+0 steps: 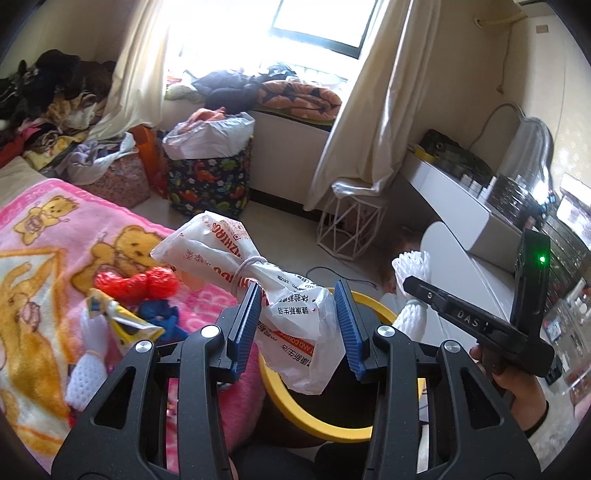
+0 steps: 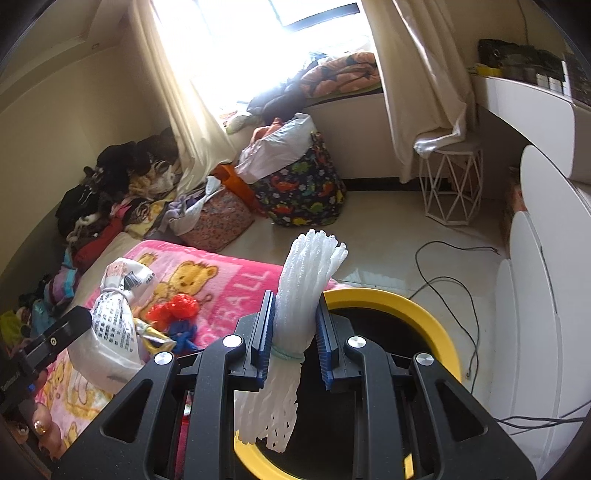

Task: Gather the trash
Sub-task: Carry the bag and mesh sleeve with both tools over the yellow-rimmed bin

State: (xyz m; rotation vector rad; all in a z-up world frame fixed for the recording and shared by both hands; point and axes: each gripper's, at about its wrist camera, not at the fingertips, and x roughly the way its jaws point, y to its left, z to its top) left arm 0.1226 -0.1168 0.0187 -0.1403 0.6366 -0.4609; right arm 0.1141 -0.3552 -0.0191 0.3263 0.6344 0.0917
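Looking along two handheld grippers in a cluttered, sunlit bedroom, both views show trash held over a round bin with a yellow rim [image 2: 424,314] standing on the pale floor at the edge of a bed. The left gripper [image 1: 299,325] has its blue ribbed jaws clamped on a crumpled white printed plastic bag [image 1: 280,291], tied at the middle with a pale elastic band, its lower end hanging over the bin's dark opening. The right gripper [image 2: 293,339] has its jaws pressed together on a bundle of white foam netting [image 2: 303,295], banded with a green elastic and standing upright above the bin. A hand [image 1: 517,387] grips the right tool's handle. The bed carries a pink blanket with yellow bears [image 1: 48,236], and on it lie more scraps: a red crumpled bag [image 1: 136,282], a blue scrap [image 1: 159,314] just beside it, a yellow and white wrapper [image 1: 122,321] and another piece of white foam netting [image 1: 85,373]. Across the floor stand a dinosaur-print fabric bin [image 2: 306,195] stuffed with a white bag, a floral basket [image 2: 218,218], a white wire stool [image 2: 452,184] under cream curtains [image 1: 373,99], and piles of clothes against the wall. A bright window [image 1: 317,26] sits above a ledge heaped with bedding. A white curved desk [image 1: 454,199] runs along the right, with a black cable [image 2: 454,280] trailing over the floor beside it.
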